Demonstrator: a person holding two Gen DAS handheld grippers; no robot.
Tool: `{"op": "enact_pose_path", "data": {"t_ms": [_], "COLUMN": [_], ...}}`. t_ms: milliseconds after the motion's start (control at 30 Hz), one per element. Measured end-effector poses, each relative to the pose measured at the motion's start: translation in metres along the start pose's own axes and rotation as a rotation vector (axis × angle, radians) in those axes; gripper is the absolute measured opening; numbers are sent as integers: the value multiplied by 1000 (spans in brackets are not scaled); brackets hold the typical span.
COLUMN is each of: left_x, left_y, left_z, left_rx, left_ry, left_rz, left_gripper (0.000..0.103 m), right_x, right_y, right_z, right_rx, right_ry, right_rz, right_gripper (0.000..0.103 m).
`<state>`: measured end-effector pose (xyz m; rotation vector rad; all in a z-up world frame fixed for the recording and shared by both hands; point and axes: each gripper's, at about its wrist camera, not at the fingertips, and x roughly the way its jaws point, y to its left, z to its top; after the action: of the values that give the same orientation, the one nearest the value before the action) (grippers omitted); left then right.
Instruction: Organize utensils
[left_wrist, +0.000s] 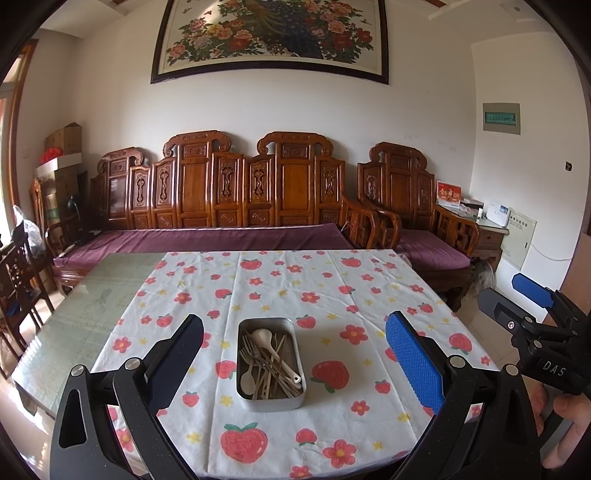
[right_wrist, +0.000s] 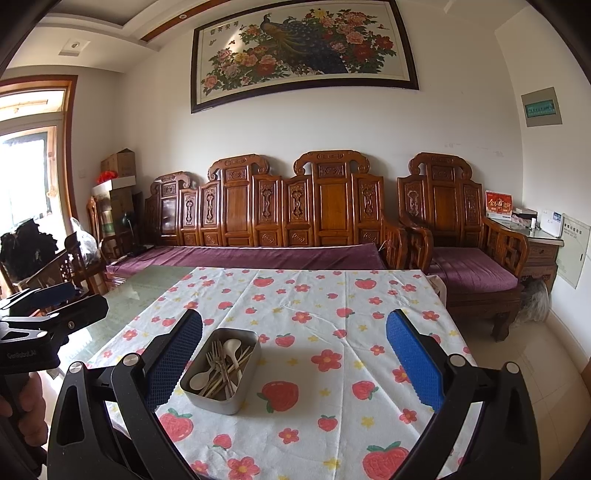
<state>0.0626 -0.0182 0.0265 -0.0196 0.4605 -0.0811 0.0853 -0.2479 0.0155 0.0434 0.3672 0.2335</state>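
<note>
A: How do your two tools stand at this moment?

B: Your left tool (left_wrist: 294, 345), black with blue ribbed pads, is spread wide and has nothing between its fingers. It hangs above the counter, and the rectangular grey metal tin (left_wrist: 269, 363) sits in the gap between its two fingers, lower down on the cloth. Your right tool (right_wrist: 294, 345) is the same kind, also spread wide and also with nothing in it. In its own view the tin (right_wrist: 221, 369) lies just beside its left finger (right_wrist: 173, 363), and part of the tin's near left corner is hidden behind that finger.

A: Where are the utensils?

B: All are inside the tin, in a loose heap: cream-coloured plastic spoons (left_wrist: 264, 338), metal forks (left_wrist: 251, 354) and thin pale chopsticks (left_wrist: 279, 373), crossing each other. How many there are, I cannot tell.

A: And around the tin?

B: The tin stands on a white tablecloth with red strawberries and flowers (left_wrist: 332, 295), which covers most of the glass-topped counter (left_wrist: 85, 314). The left strip of the glass is bare. Behind the counter there is a carved wooden sofa with purple cushions (left_wrist: 221, 236).
</note>
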Motion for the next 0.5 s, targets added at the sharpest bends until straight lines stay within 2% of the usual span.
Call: {"op": "enact_pose_path", "data": {"t_ms": [500], "left_x": [-2], "left_y": [-1], "left_z": [1], "left_rx": [3], "left_ry": [0], "left_rz": [5], "left_gripper": [95], "right_x": [-1], "right_y": [2], "right_z": [1], "right_rx": [2], "right_ry": [-1], "right_rz": [3], "right_gripper": [100]}}
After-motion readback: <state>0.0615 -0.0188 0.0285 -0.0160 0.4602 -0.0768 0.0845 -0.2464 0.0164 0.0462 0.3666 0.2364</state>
